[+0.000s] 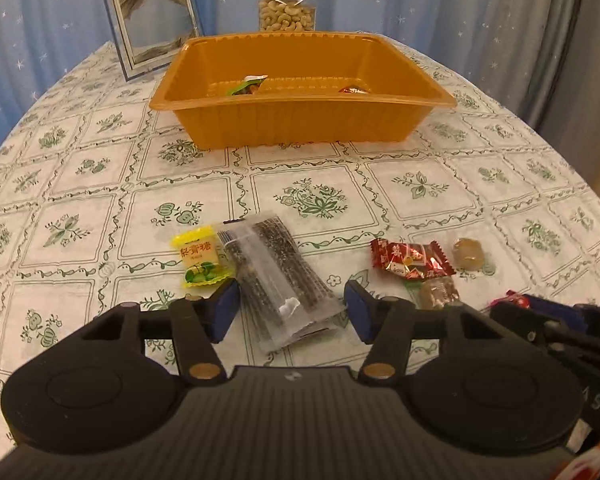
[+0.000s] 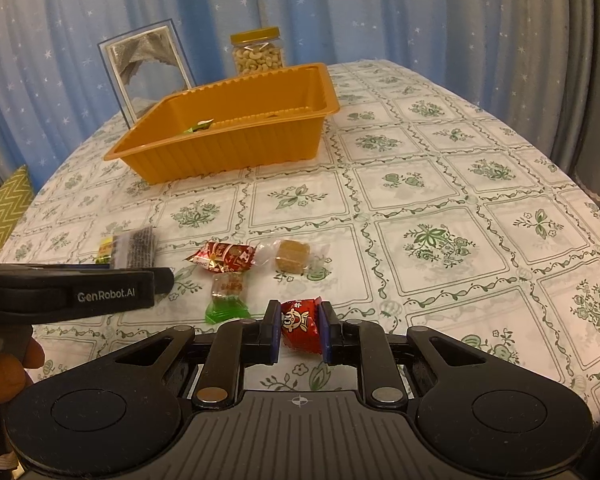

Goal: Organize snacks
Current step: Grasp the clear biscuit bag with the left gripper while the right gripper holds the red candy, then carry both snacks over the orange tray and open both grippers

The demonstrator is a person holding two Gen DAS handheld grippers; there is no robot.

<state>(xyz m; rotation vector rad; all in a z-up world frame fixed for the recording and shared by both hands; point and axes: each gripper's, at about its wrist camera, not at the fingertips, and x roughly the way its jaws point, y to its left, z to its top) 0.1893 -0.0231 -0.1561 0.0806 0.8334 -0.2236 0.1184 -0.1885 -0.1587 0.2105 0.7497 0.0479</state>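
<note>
On left gripper (image 2: 156,280), "GenRobot.AI" lettering

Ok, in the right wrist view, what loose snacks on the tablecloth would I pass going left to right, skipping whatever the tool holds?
Yellow candy packet → dark seaweed pack → green-wrapped jelly candy → brown cube candy in clear wrap.

Star-dotted blue curtain (image 2: 380,12) behind floral-clothed table (image 2: 440,184).

A framed picture (image 1: 152,20) leans against the starry blue curtain (image 1: 420,0) on the floral tablecloth (image 1: 100,200).
</note>
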